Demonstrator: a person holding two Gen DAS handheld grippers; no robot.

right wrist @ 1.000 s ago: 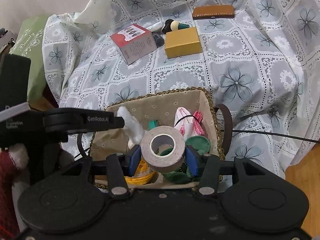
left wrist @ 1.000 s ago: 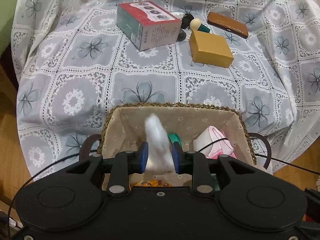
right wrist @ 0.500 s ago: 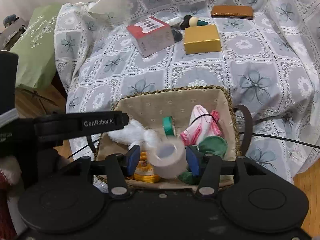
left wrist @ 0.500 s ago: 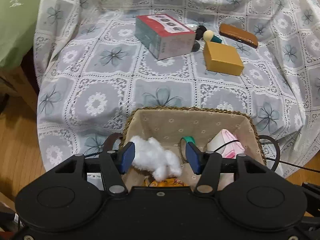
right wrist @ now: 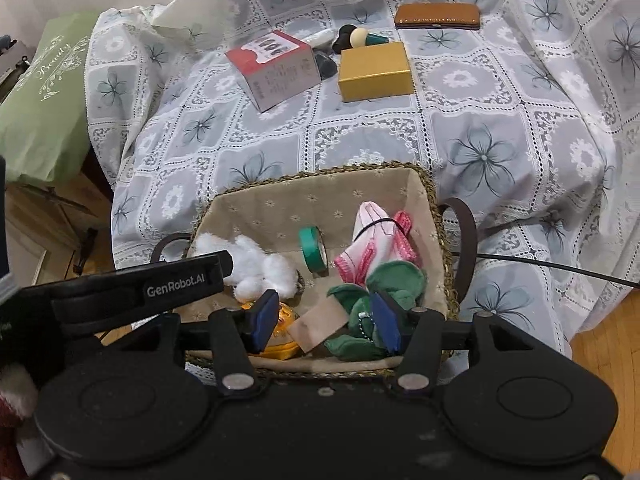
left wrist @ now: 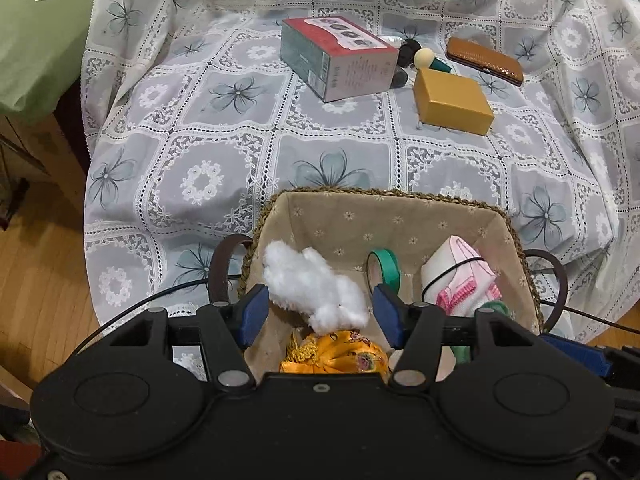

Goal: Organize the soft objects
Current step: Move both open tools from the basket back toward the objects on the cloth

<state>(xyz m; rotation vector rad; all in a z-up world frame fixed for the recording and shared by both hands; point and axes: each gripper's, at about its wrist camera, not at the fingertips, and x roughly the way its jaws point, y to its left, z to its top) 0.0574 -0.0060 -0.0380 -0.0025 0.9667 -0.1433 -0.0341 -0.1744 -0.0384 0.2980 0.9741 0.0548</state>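
A lined wicker basket (left wrist: 400, 216) (right wrist: 320, 196) stands at the near edge of the cloth-covered seat. In it lie white cotton fluff (left wrist: 316, 288) (right wrist: 256, 268), a green tape roll (left wrist: 386, 270) (right wrist: 314, 250), a pink-and-white cloth (left wrist: 460, 280) (right wrist: 376, 240), a yellow embroidered pouch (left wrist: 336, 354) (right wrist: 280, 336), a green plush (right wrist: 384, 292) and a beige tape roll (right wrist: 320, 324). My left gripper (left wrist: 318, 318) is open above the fluff, holding nothing. My right gripper (right wrist: 326, 322) is open above the beige roll and the plush.
On the cloth behind the basket lie a red-and-grey box (left wrist: 340, 60) (right wrist: 276, 66), a yellow box (left wrist: 452, 102) (right wrist: 374, 70), a brown case (left wrist: 484, 60) (right wrist: 436, 16) and small dark items. A green cushion (left wrist: 36, 32) (right wrist: 44, 96) is at the left. Wooden floor lies at both sides.
Both grippers opened. The left let go of the white fluff and the right let go of the beige tape roll; both now lie in the basket. Both grippers drew back.
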